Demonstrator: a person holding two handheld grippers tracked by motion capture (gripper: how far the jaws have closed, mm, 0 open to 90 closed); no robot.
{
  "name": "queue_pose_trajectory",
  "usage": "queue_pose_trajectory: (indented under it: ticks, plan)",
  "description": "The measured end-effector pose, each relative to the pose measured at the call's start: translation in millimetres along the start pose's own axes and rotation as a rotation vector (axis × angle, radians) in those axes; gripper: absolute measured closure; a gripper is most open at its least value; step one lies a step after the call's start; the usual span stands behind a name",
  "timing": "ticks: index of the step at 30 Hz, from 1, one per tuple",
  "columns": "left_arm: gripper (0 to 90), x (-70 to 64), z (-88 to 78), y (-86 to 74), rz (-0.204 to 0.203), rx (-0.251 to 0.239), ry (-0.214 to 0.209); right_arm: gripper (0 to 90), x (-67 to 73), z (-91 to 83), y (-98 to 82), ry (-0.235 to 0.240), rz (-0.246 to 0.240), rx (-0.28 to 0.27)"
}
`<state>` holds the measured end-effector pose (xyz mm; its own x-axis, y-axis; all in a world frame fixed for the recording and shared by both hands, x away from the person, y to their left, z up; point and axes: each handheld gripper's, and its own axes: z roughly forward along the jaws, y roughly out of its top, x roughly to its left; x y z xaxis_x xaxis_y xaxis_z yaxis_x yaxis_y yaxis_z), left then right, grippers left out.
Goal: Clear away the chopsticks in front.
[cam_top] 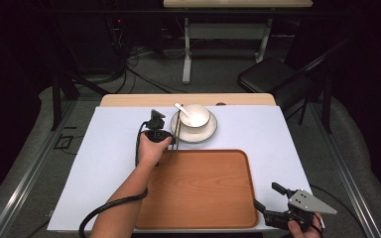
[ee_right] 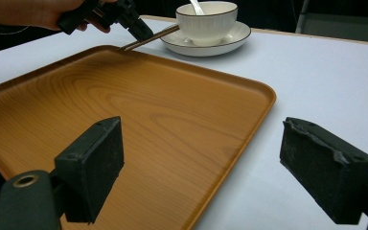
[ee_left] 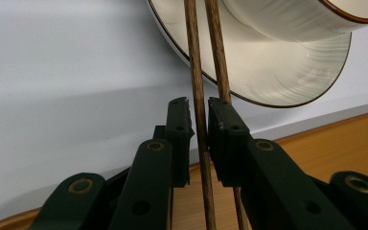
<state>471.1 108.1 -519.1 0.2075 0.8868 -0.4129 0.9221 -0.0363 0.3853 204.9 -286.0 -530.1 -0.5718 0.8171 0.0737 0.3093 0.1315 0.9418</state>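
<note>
A person is working two handheld grippers over a white-covered table (cam_top: 104, 148). The left gripper (ee_left: 199, 122) is pinching a pair of wooden chopsticks (ee_left: 197, 72), its jaws narrowed onto one stick while the other is lying just behind a pad. The chopsticks are leaning on the saucer (cam_top: 207, 134) under a bowl (cam_top: 194, 115), their near ends reaching over the far rim of the wooden tray (cam_top: 203, 188), probably for an easy pickup. The right gripper (ee_right: 201, 172) is hovering wide open at the tray's near right corner, holding nothing, leaving the bare tray free.
</note>
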Motion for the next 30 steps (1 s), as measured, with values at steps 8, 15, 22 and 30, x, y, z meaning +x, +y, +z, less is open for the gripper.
queue_pose_trajectory:
  ticks: [8, 15, 22, 30]
  plan:
    - [81.2, 0.2, 1.8, 0.6, -0.021, 0.028, 0.017, 14.4, -0.1, -0.2, 0.0, 0.0, 0.0, 0.0]
    - [85.1, 1.2, 1.6, 1.1, -0.041, 0.04, 0.021, 14.4, 0.3, -0.1, 0.1, 0.0, -0.002, 0.001]
    - [85.4, 3.2, -0.1, 1.6, -0.057, 0.026, 0.008, 14.4, 0.0, -0.3, 0.0, -0.001, 0.0, -0.001]
    - [85.8, 5.2, -3.7, 1.0, -0.061, 0.009, 0.0, 14.4, 0.2, -0.1, -0.1, 0.0, 0.0, -0.002]
